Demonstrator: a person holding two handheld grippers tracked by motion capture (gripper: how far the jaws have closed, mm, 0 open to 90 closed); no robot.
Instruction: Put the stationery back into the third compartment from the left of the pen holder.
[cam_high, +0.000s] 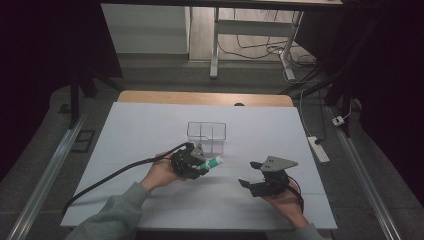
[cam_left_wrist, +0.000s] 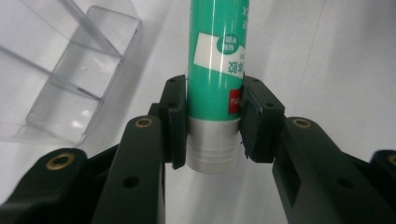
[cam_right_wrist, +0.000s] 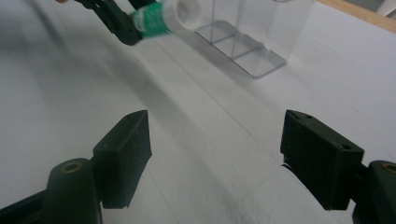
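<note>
White sheet covers the bench (cam_high: 150, 130), wooden edge showing at its far side; dark floor and desk legs beyond. Landmark: clear plastic compartmented organiser box (cam_high: 206, 135), standing near mid-bench. Left tool (cam_high: 197, 166), just in front of the box on the near side, jaws clamped on a green glue stick with white cap and label (cam_left_wrist: 215, 70); stick held off the sheet, lying roughly level, one end pointing toward the right tool. Right tool (cam_high: 250, 175), in front and to the right of the box, jaws spread wide, nothing between them.
</note>
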